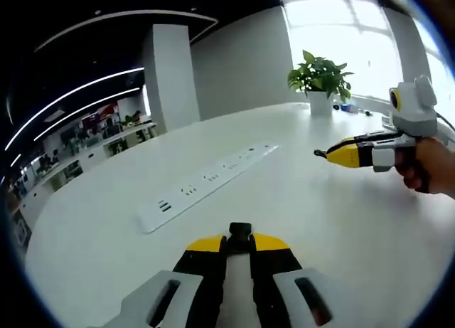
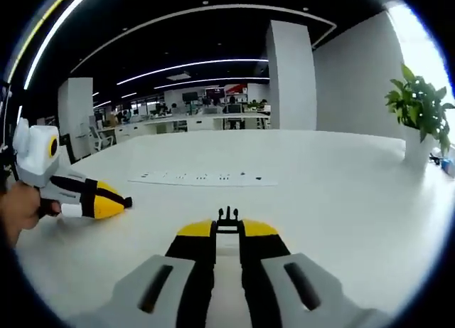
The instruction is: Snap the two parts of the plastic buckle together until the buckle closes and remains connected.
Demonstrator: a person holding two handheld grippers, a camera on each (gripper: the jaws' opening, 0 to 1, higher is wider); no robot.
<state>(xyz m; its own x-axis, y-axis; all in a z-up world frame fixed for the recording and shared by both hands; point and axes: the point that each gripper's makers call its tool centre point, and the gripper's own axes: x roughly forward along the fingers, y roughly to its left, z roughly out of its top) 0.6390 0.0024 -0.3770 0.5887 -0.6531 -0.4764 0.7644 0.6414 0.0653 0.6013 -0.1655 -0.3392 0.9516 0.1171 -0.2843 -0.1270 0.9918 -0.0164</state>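
Gripper (image 1: 239,237) before power strip (image 1: 206,183), plant (image 1: 320,75).

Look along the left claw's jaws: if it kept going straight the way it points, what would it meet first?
Probably the white power strip on the table, lying across the left claw's line ahead; depth is hard to judge.
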